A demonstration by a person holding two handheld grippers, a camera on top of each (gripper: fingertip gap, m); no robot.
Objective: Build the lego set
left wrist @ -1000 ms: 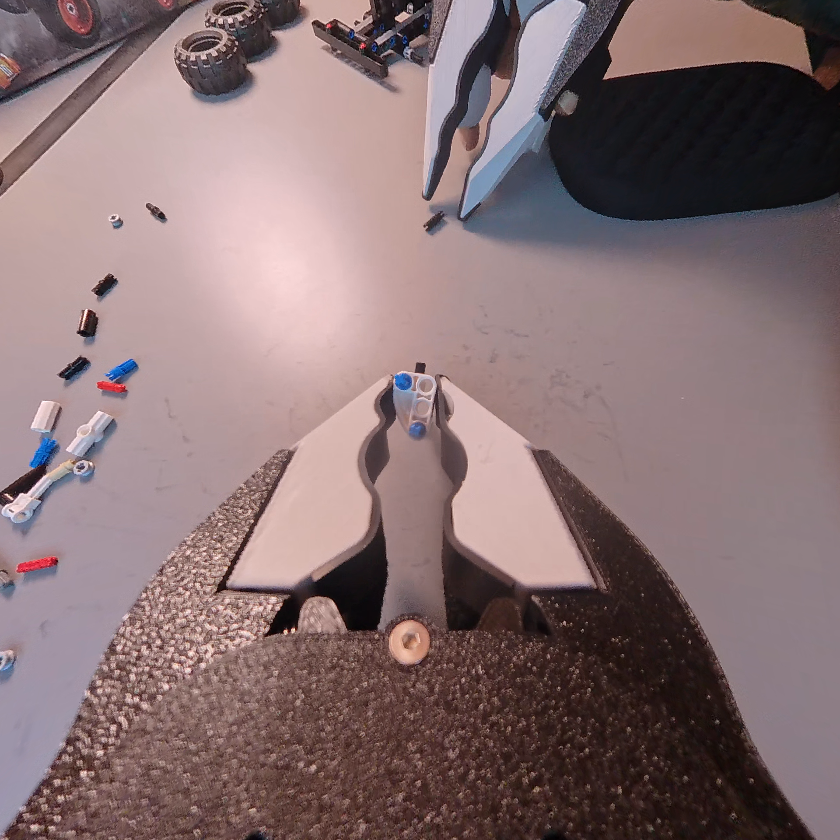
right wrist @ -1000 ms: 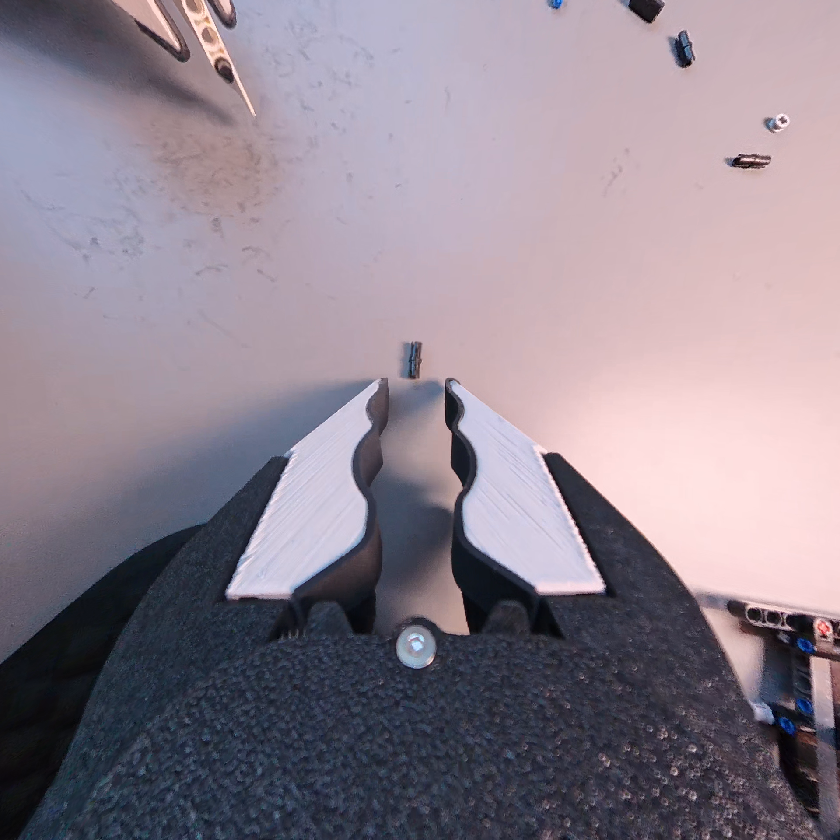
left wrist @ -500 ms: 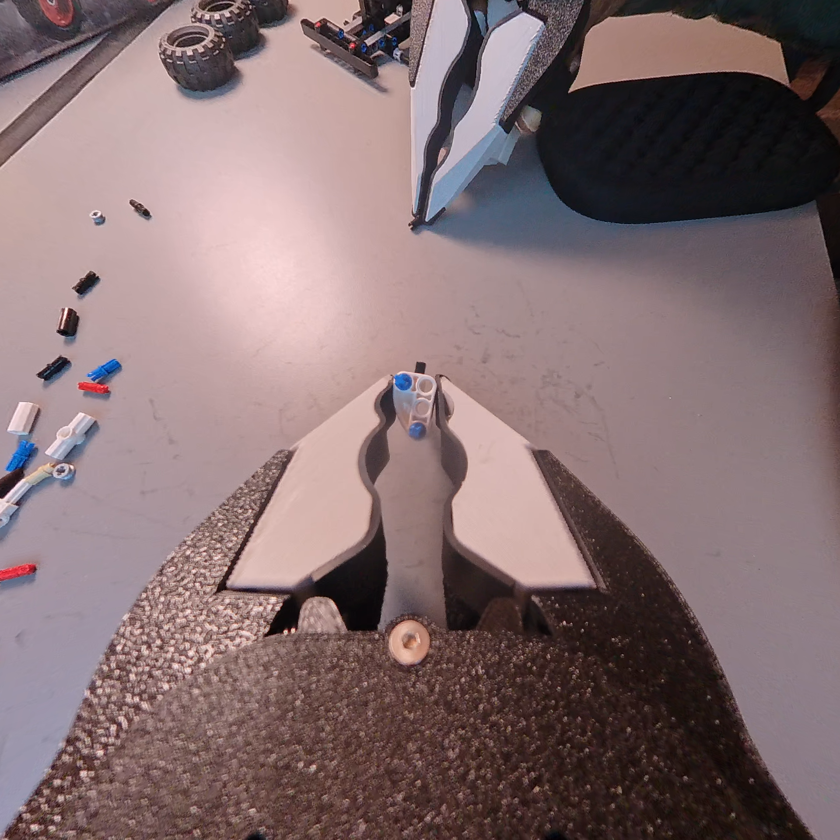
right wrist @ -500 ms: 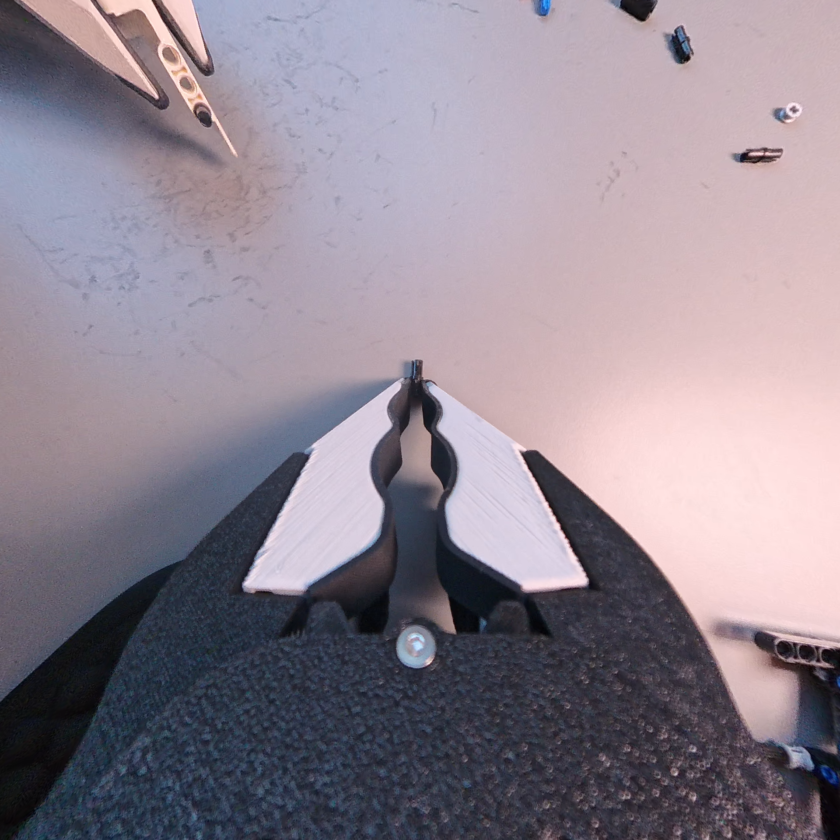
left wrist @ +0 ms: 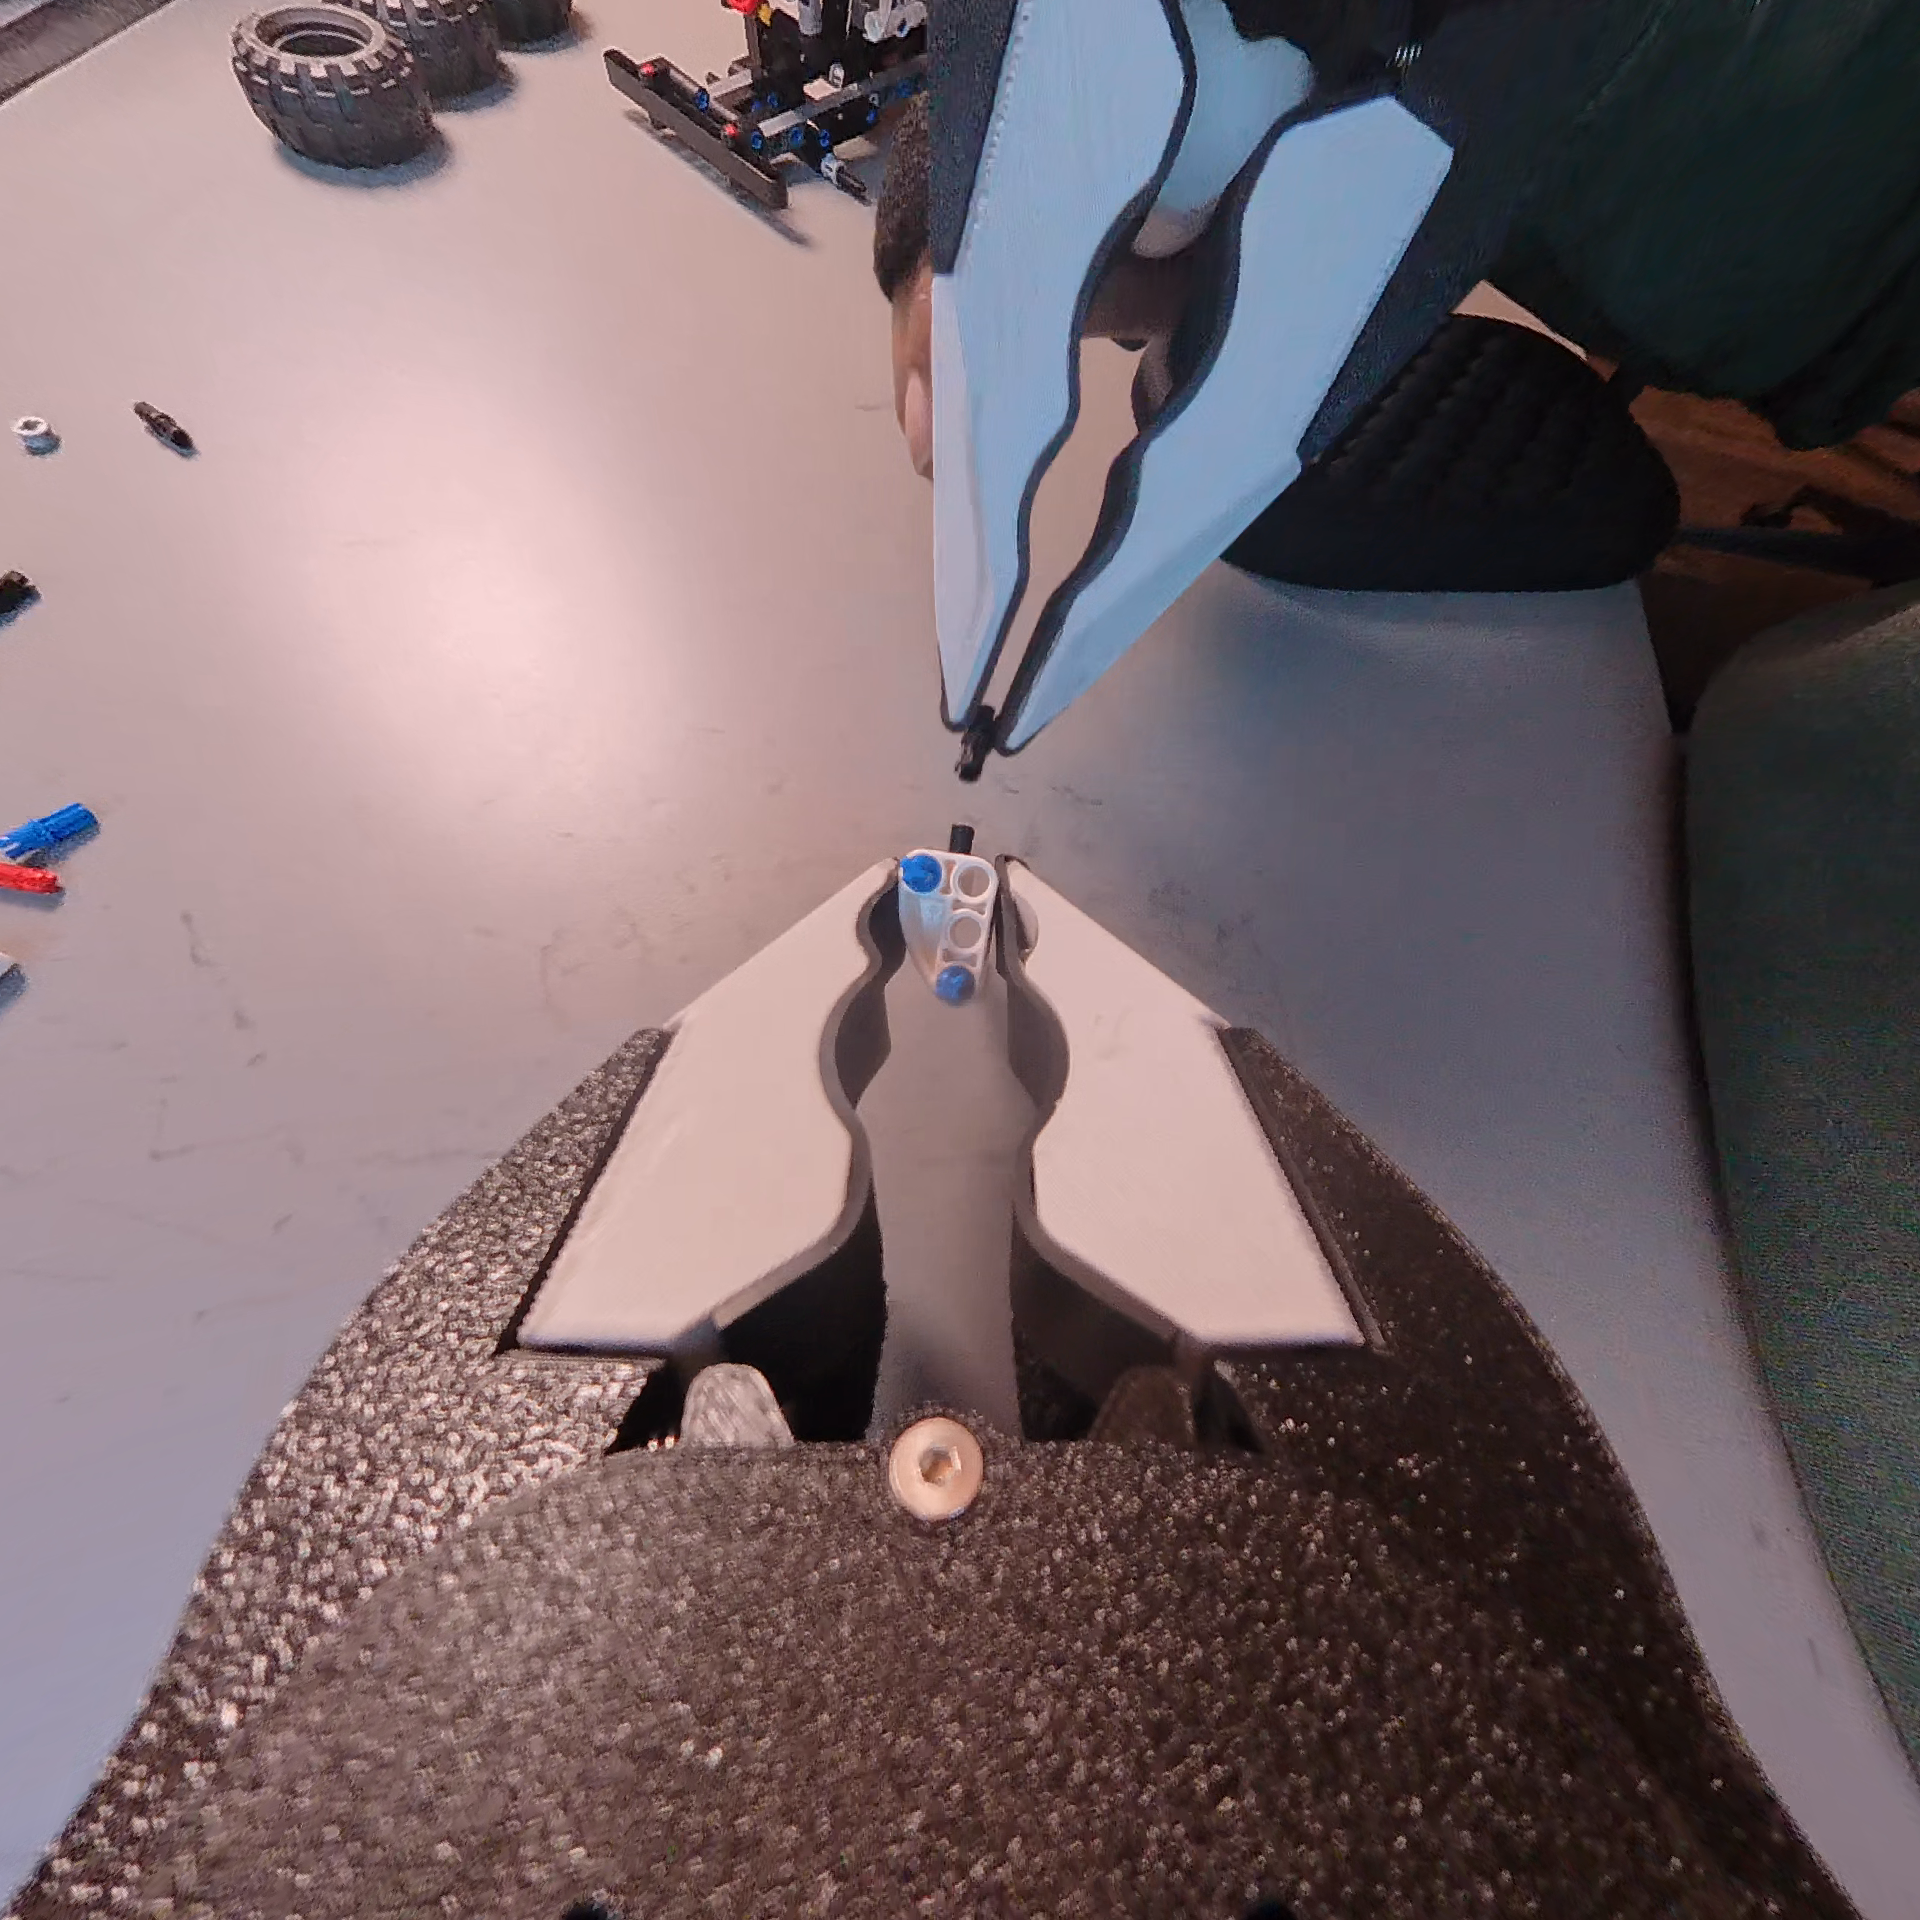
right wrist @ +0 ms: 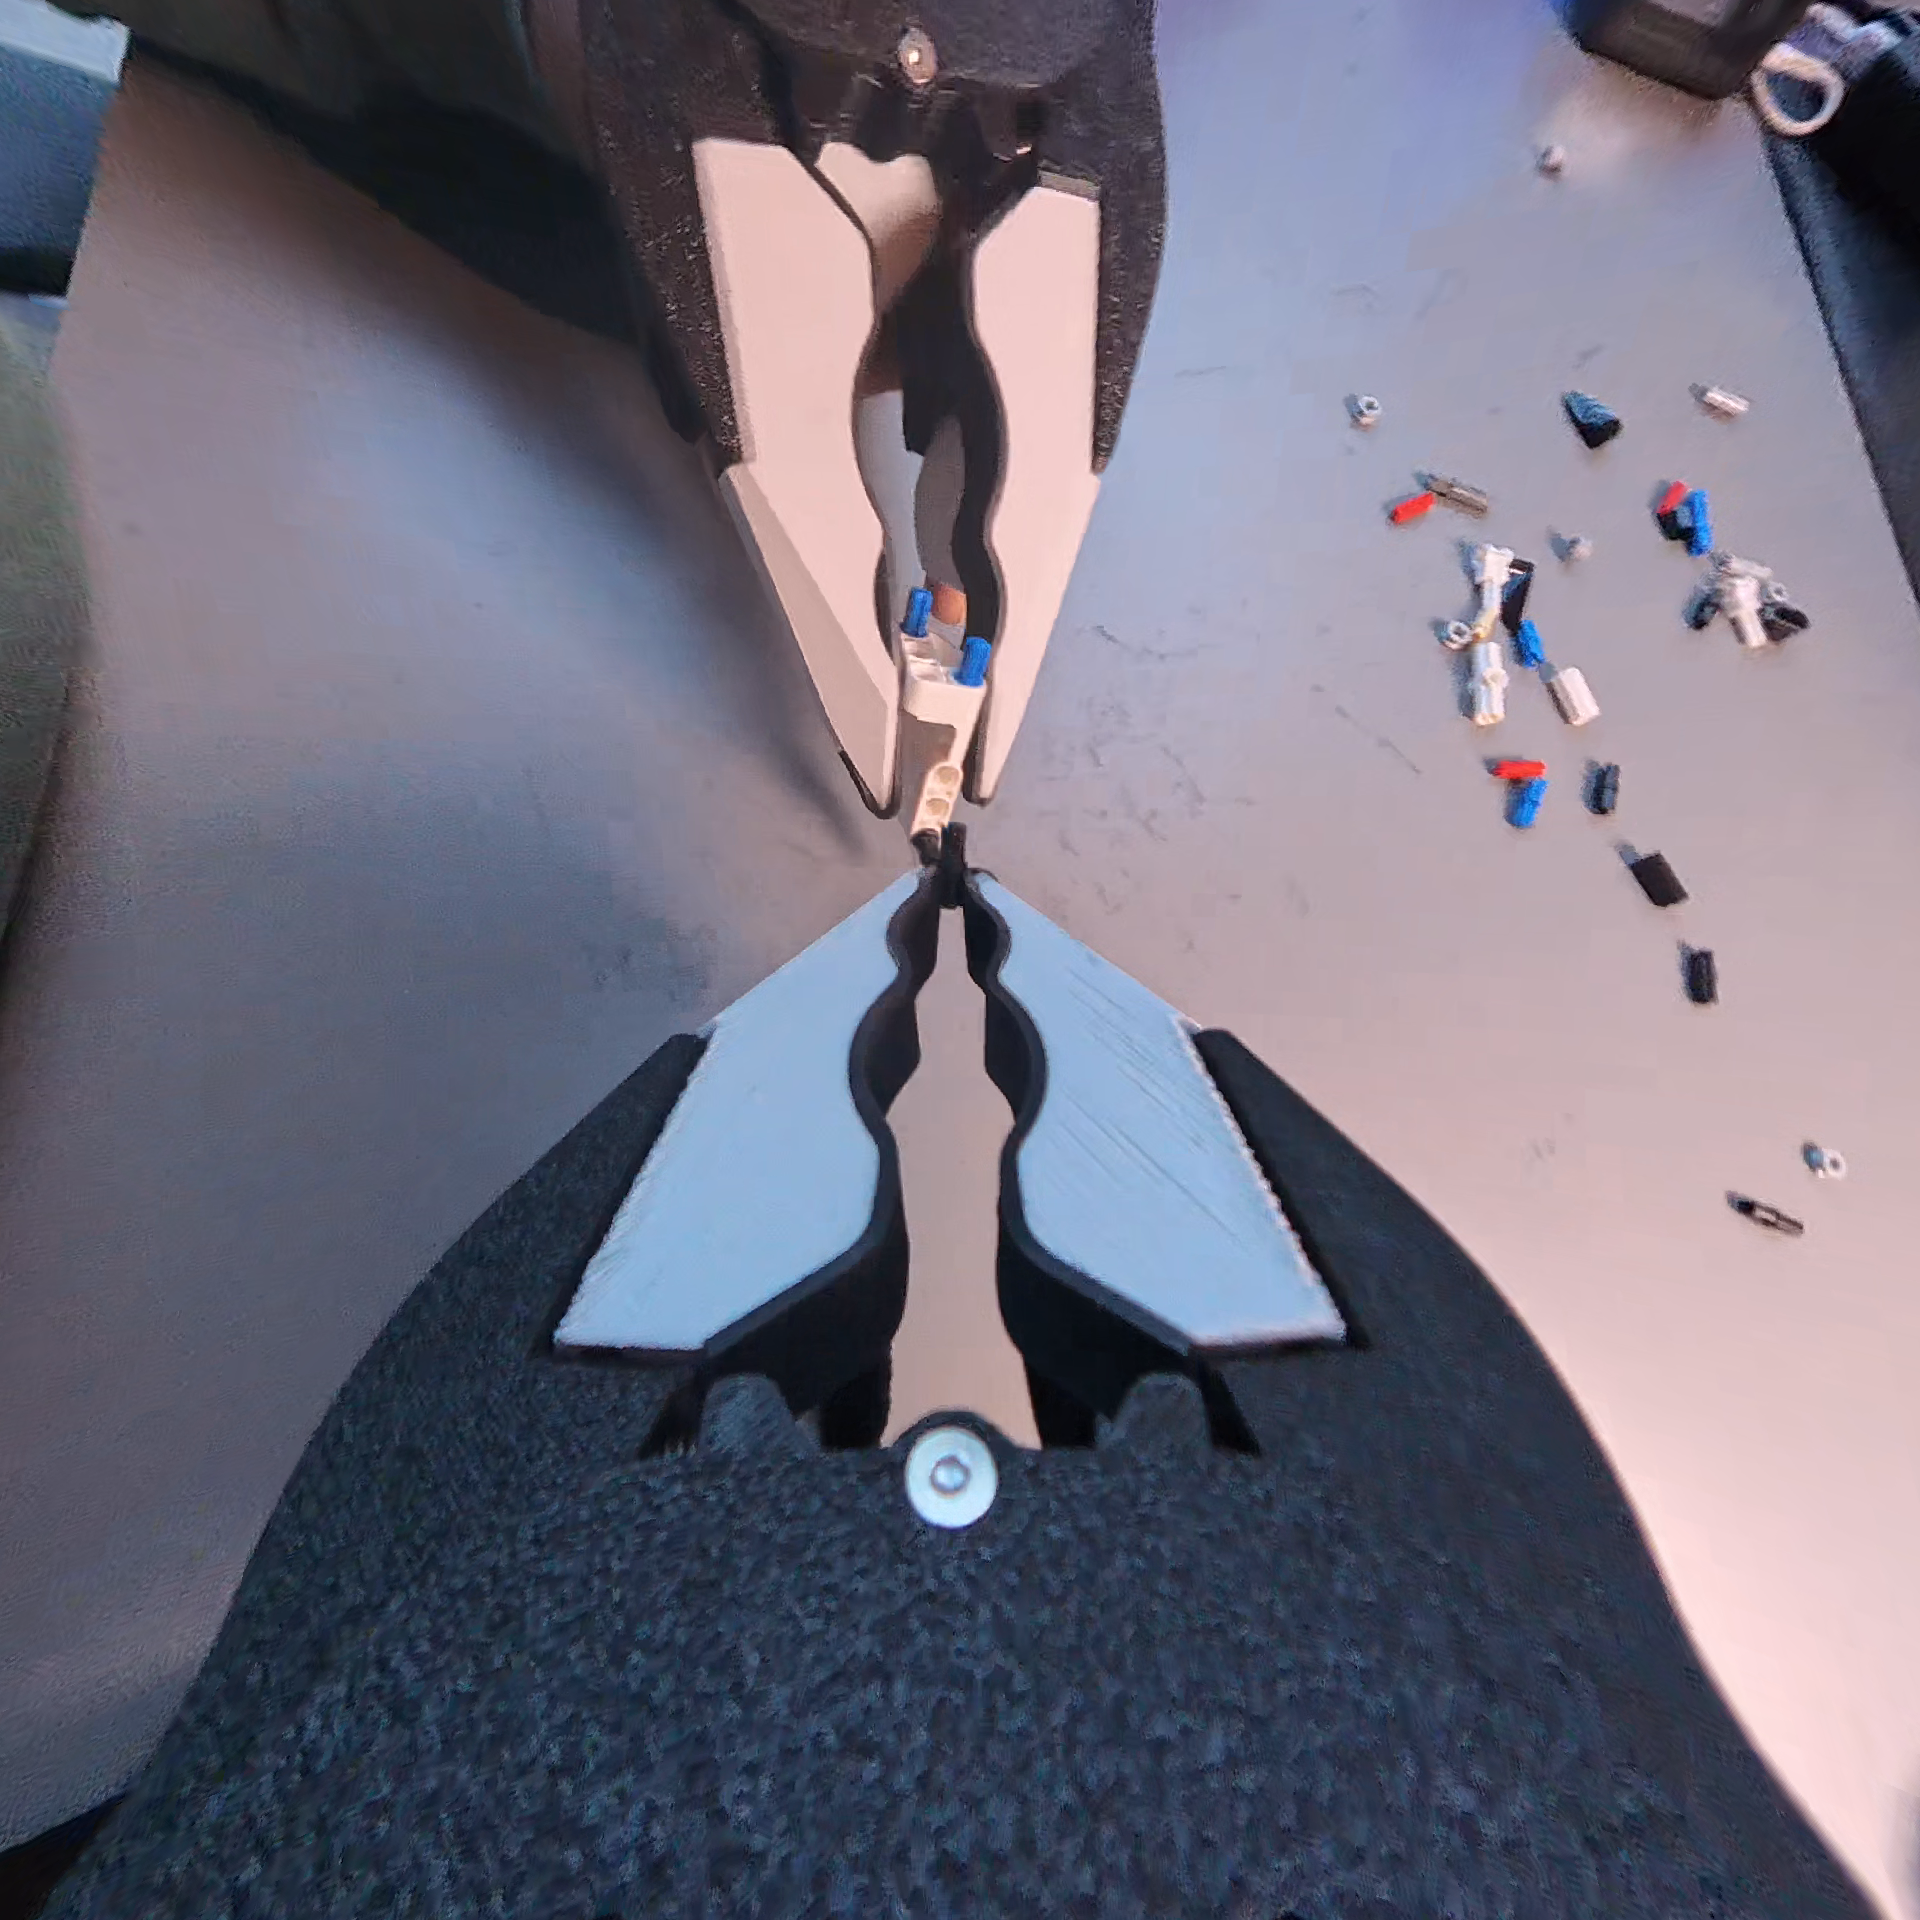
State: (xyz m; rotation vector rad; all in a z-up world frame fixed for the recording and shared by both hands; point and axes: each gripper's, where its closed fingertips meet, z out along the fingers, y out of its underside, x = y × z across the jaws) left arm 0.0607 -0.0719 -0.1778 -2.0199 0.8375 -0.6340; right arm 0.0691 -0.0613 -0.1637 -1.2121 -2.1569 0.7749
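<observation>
My left gripper [left wrist: 948, 871] is shut on a small white angled beam [left wrist: 951, 914] with two blue pins in it and a black stub at its front end. My right gripper [right wrist: 948, 885] is shut on a short black pin [right wrist: 951, 847]. In the left wrist view the right gripper [left wrist: 979, 727] points down at the beam, with the black pin [left wrist: 971, 743] a short gap above it. In the right wrist view the left gripper [right wrist: 930, 800] faces mine, and the white beam [right wrist: 935, 717] nearly touches the pin.
Black tyres [left wrist: 332, 99] and a partly built black frame [left wrist: 769, 114] stand at the table's far side. Loose small parts lie scattered in the right wrist view [right wrist: 1538, 644]. A black cushion [left wrist: 1455, 468], a green seat [left wrist: 1818, 1039] and a dark sleeve [left wrist: 1662, 156] are on the right. The tips of both grippers are at nearly the same place.
My right gripper shut on the black pin lying on the table, lifted it and swung round to face the left gripper tip to tip. The left gripper kept hold of the beam.
</observation>
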